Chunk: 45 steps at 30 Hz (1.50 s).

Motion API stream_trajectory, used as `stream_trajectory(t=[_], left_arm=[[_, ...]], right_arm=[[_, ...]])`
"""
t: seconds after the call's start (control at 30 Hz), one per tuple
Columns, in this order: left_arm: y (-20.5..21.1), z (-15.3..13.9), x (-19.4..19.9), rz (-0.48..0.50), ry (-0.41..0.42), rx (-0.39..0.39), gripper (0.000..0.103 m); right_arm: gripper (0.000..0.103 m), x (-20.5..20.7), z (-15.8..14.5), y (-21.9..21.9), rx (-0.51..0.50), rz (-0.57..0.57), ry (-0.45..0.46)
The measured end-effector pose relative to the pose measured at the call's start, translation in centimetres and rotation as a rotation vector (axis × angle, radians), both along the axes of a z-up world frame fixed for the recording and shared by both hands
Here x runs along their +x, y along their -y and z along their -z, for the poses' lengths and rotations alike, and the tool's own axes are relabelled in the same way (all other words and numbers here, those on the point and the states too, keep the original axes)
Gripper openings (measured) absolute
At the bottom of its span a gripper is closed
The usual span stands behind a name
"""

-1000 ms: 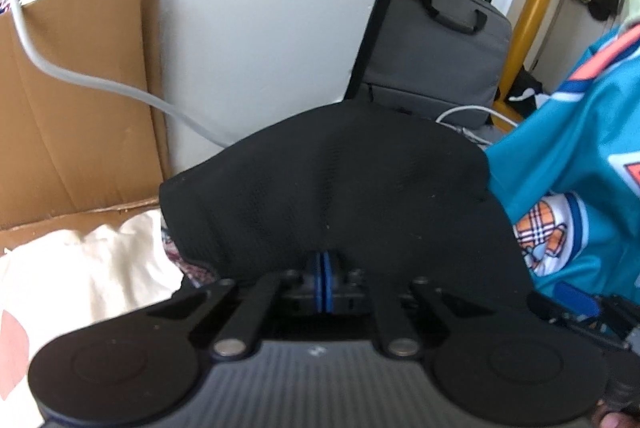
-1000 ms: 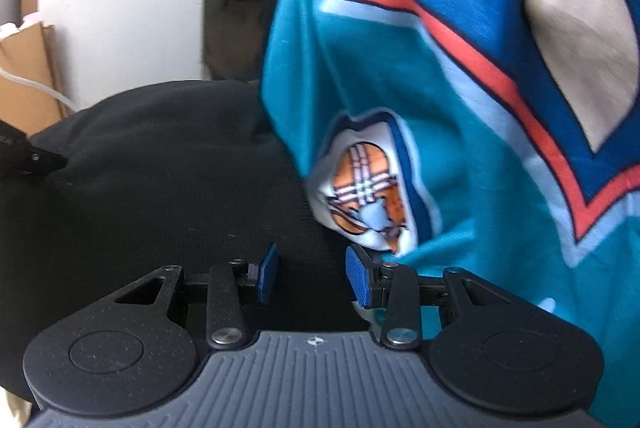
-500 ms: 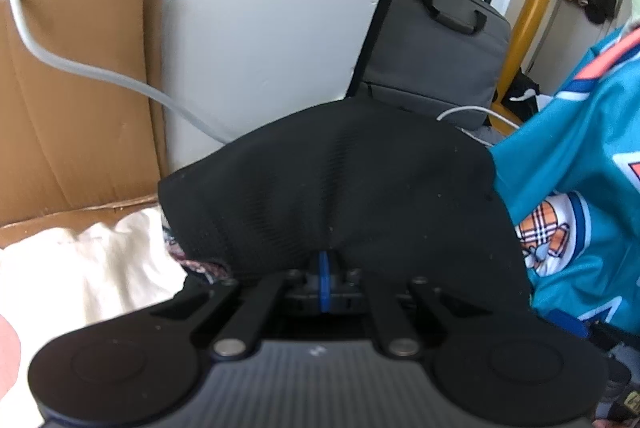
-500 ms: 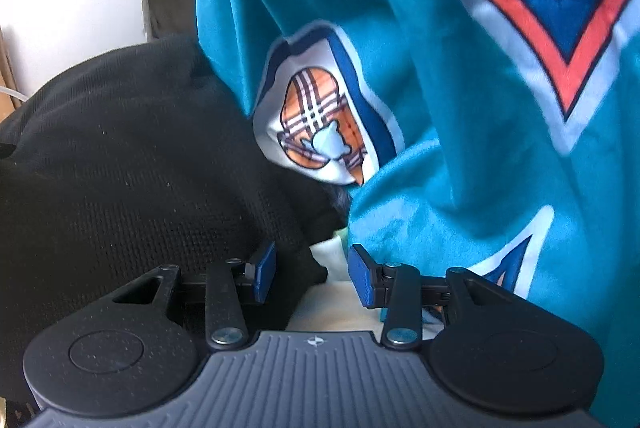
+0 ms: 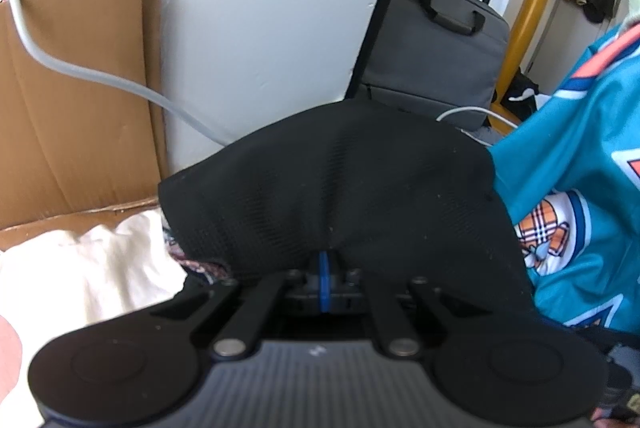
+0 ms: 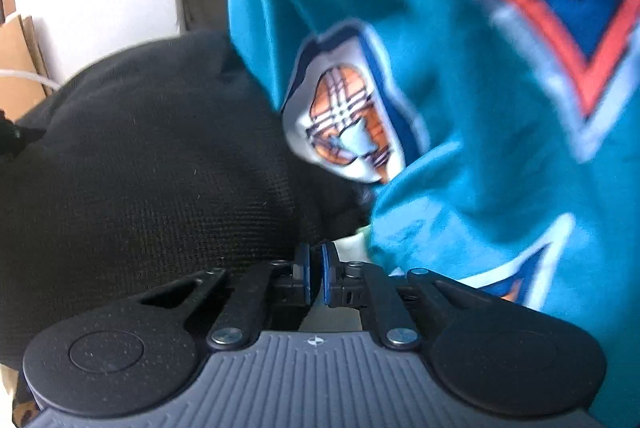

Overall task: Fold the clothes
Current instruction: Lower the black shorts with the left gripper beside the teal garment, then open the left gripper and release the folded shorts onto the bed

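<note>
The left claw [image 5: 324, 268] pinches the black garment [image 5: 340, 188], which bulges just left of the teal jersey [image 6: 460, 88]. The right claw [image 6: 315, 270] (blurred) looks nearly closed, seemingly empty, beside that jersey.

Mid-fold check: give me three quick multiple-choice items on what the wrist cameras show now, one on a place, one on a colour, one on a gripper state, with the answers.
1. In the left wrist view, the teal jersey with the plaid crest lies where from the black knit garment?
A. left
B. right
C. underneath

2. What colour is the soft laptop bag under the desk?
A. grey
B. red
C. green

3. The left gripper is:
A. wide open
B. out of view
C. shut on the black knit garment

Answers:
1 B, the teal fabric fills the right edge.
2 A, grey body with dark handles.
3 C, blue pads meet with black fabric bunched there.
</note>
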<state>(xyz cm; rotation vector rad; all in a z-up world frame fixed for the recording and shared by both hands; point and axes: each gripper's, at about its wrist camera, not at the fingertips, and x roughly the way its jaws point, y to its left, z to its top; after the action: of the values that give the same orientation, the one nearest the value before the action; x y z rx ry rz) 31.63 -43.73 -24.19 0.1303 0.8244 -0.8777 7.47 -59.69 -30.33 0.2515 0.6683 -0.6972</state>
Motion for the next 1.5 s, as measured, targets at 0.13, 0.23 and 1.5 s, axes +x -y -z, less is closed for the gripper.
stream_trajectory(t=[0.13, 0.23, 1.5], left_arm=[[0.0, -0.1, 0.0, 0.01, 0.002, 0.006, 0.003], [0.0, 0.0, 0.0, 0.014, 0.003, 0.004, 0.003], [-8.8, 2.0, -6.7, -0.236, -0.113, 0.085, 0.009]], right_arm=[[0.003, -1.8, -1.6, -0.9, -0.035, 0.044, 0.015], [0.003, -2.6, -2.1, -1.9, -0.052, 0.043, 0.004], [0.039, 1.9, -3.1, -9.2, 0.04, -0.163, 0.043]])
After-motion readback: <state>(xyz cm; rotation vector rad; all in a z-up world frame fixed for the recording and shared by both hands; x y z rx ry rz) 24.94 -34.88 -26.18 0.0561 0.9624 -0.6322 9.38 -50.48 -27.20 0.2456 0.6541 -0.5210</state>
